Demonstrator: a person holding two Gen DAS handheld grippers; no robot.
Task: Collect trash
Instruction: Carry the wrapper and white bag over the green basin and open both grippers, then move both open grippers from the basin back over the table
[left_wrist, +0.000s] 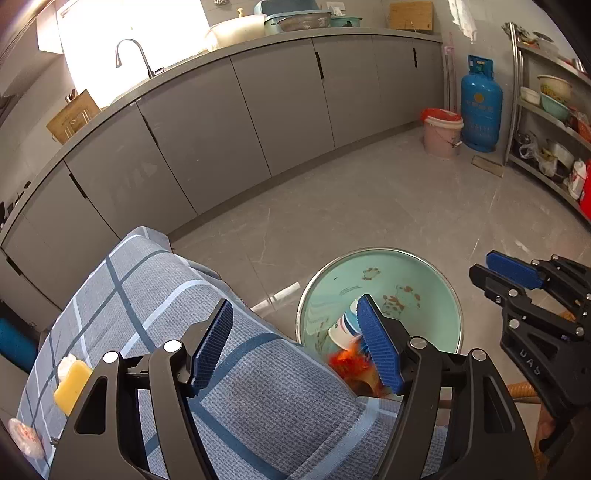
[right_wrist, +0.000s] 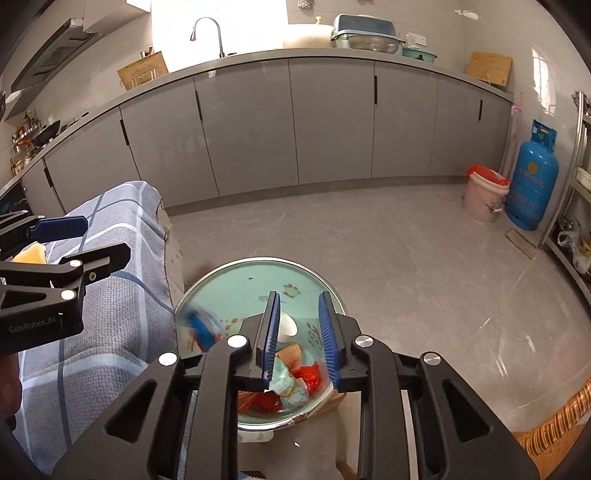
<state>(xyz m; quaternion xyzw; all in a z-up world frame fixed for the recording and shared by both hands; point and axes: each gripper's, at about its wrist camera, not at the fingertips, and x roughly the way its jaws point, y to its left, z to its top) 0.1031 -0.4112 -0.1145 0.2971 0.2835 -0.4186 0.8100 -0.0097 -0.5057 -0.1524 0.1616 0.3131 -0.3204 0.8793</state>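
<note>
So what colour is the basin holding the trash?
Mint green basin with cartoon prints, clearest in the right wrist view.

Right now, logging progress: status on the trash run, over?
Both jaws open, empty. Paper cup dropping into green basin with wrappers. Yellow sponge remains on checked cloth.

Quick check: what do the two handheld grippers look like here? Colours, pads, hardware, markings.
Both match: the left gripper and right gripper have matte black angular frames with triangular cut-outs, round silver pivot bolts, and flat fingers faced with ribbed blue pads. The left body reads "GenRobot.AI" in the right wrist view; the right body shows raised letters, roughly "UAS". No cables or sleeves visible.
</note>
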